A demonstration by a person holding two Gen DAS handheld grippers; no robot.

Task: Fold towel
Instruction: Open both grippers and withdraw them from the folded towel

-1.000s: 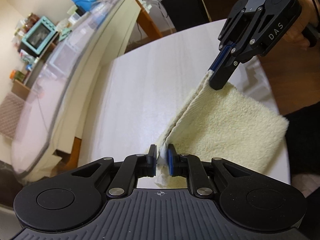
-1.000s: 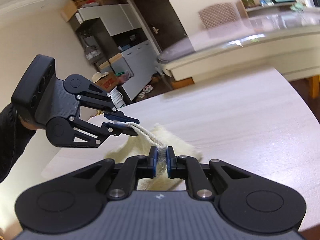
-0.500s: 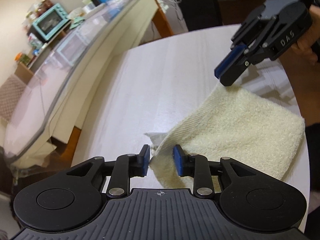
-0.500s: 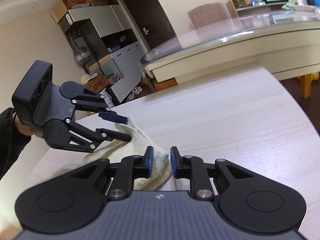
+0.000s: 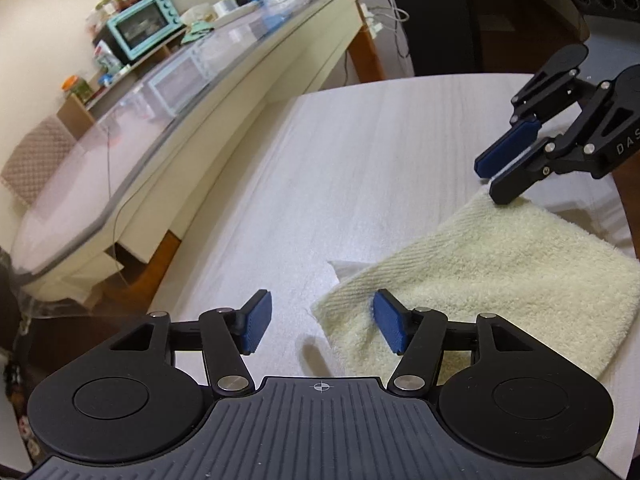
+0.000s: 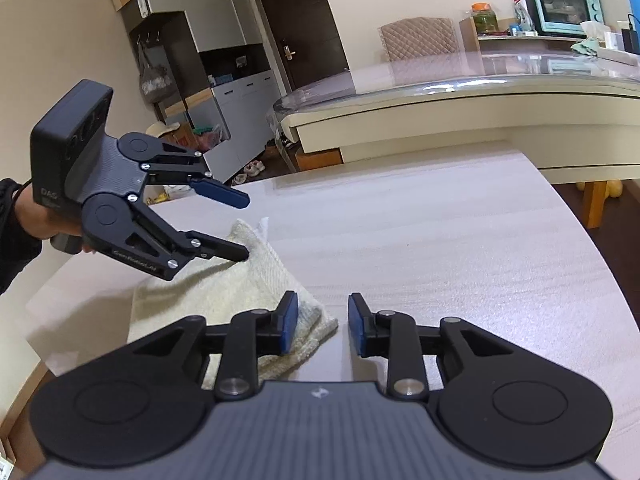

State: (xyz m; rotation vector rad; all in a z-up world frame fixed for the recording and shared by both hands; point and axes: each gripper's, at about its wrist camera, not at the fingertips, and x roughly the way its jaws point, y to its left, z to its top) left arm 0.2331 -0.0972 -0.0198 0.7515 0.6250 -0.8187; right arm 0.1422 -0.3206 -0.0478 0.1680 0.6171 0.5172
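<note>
A cream towel [image 5: 492,280] lies folded flat on the pale wooden table [image 5: 360,168]; it also shows in the right wrist view [image 6: 224,288]. My left gripper [image 5: 320,326] is open and empty, its right finger over the towel's near corner. In the right wrist view the left gripper [image 6: 244,228] hangs open just above the towel's far corner. My right gripper [image 6: 323,330] is open and empty at the towel's near corner. In the left wrist view the right gripper [image 5: 490,178] sits open at the towel's far corner.
A long glass-topped counter [image 5: 192,92] runs beside the table, with a teal toaster oven [image 5: 142,24] and jars on it. A padded chair [image 6: 418,38], cabinets [image 6: 224,76] and a dark door [image 6: 296,28] stand beyond. The table's edge [image 6: 600,248] curves at the right.
Both grippers have opened and let go of the towel's edge. The towel has dropped flat onto the table. Both grippers have drawn back a little from the corners.
</note>
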